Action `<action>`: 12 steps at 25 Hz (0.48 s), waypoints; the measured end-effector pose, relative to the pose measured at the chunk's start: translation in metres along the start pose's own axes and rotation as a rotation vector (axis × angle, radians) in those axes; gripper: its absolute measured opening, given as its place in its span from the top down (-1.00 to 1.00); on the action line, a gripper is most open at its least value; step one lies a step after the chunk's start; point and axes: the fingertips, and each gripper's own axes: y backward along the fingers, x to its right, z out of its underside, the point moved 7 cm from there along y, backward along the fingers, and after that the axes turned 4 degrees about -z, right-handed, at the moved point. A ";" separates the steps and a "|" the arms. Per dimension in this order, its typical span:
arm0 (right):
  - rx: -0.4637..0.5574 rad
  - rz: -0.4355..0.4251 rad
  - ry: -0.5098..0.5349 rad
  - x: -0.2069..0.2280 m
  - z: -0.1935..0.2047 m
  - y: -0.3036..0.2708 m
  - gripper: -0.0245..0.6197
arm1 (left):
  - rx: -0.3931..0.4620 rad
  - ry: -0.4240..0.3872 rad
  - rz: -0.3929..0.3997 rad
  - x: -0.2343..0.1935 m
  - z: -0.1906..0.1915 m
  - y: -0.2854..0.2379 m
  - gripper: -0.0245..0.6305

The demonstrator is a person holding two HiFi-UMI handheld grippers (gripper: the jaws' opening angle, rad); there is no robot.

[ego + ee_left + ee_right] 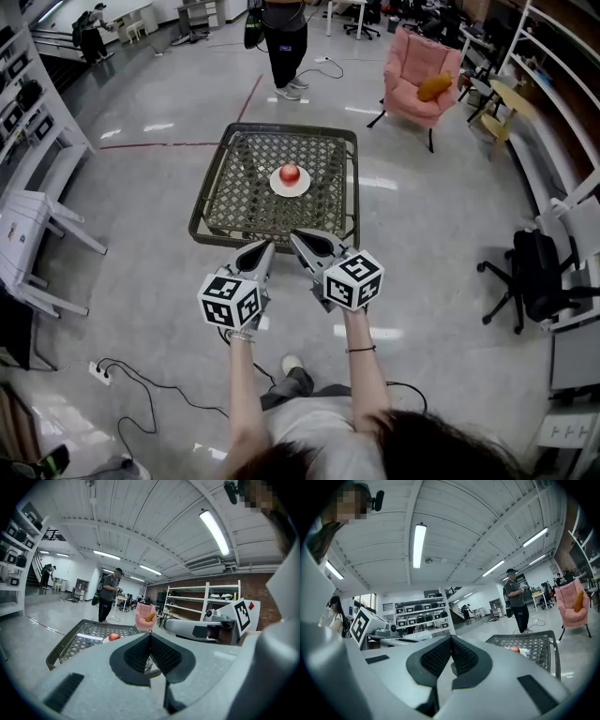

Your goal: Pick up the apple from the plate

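Hovering beside the surface (225, 211), left gripper (265, 247) and right gripper (294, 235) have jaws pressed together, empty; apple (290, 172) sits on plate (280, 189) mid-surface.

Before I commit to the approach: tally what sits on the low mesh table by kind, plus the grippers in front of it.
Apple: 1
Plate: 1
Grippers: 2, left gripper and right gripper, both shut and empty
Total: 4, with only the first two on the mesh table
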 end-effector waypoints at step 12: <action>0.006 0.039 -0.008 0.015 0.003 -0.027 0.90 | 0.000 -0.008 0.034 -0.033 -0.008 -0.022 0.89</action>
